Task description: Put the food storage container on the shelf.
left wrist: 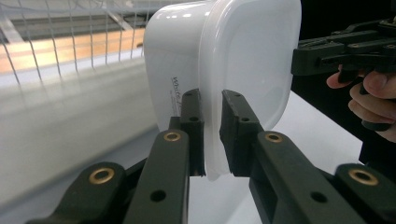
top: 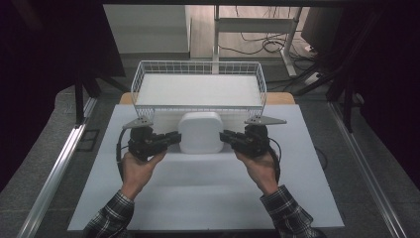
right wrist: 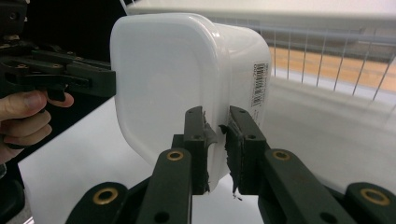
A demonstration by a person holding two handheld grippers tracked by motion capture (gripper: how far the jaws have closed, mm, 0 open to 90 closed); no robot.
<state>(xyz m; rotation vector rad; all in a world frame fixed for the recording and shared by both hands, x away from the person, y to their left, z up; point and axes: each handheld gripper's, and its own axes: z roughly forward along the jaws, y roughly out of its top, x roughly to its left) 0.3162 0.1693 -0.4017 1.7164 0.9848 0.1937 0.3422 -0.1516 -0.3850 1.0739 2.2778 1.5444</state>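
Plaid-sleeved forearms entered from the near edge. Left hand-held gripper (top: 174, 137) was pinched narrow on the lid rim of a white plastic lidded container (top: 200, 131); right hand-held gripper (top: 225, 136) was clamped on the opposite rim. Container hung between them above the white worktop (top: 208, 198), just before a white wire basket (top: 198, 69).

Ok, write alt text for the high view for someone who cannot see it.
Two hand-held black grippers, left gripper and right gripper, clamp opposite edges of a white rounded-square plastic container above a white table. Just beyond it stands a white wire basket. Plaid-sleeved forearms enter from the bottom.
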